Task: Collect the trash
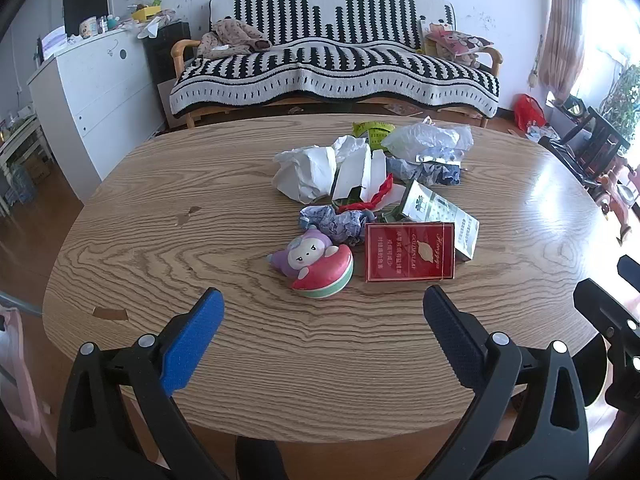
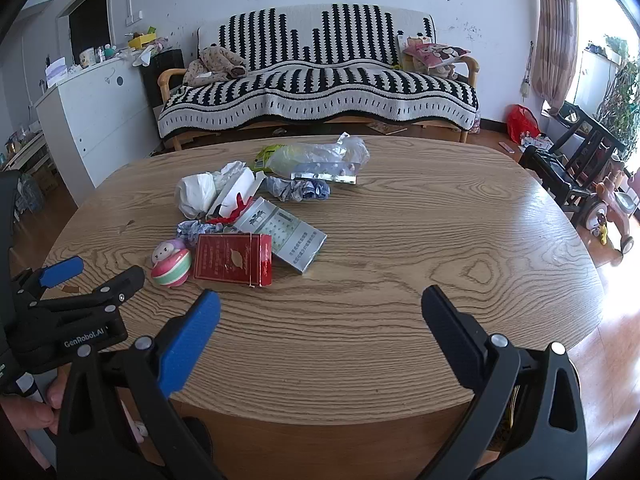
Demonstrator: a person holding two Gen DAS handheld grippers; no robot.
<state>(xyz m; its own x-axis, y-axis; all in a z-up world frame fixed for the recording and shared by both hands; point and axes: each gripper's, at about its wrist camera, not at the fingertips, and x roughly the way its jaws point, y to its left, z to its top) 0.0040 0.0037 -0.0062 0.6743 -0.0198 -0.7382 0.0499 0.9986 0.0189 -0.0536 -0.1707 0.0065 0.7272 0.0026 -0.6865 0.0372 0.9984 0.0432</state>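
A heap of trash lies mid-table: a red cigarette box (image 1: 410, 251) (image 2: 233, 259), a silver-green carton (image 1: 440, 216) (image 2: 286, 240), crumpled white paper (image 1: 308, 174) (image 2: 196, 194), crumpled blue-white wrappers (image 1: 332, 224) (image 2: 298, 190), a clear plastic bag (image 1: 428, 138) (image 2: 316, 154) and a red scrap (image 1: 376, 198). A pink-purple toy (image 1: 316, 264) (image 2: 171, 262) sits at the heap's near edge. My left gripper (image 1: 320, 312) is open, just short of the toy, holding nothing. Over bare wood right of the heap, my right gripper (image 2: 320, 312) is open too. The left gripper (image 2: 80, 280) shows in the right wrist view.
The oval wooden table (image 1: 160, 248) (image 2: 440, 240) has chipped spots near its left edge. Behind it stands a sofa with a black-and-white cover (image 1: 332, 68) (image 2: 320, 84). A white cabinet (image 1: 92, 92) is at left; dark chairs and a toy tricycle (image 2: 608, 208) at right.
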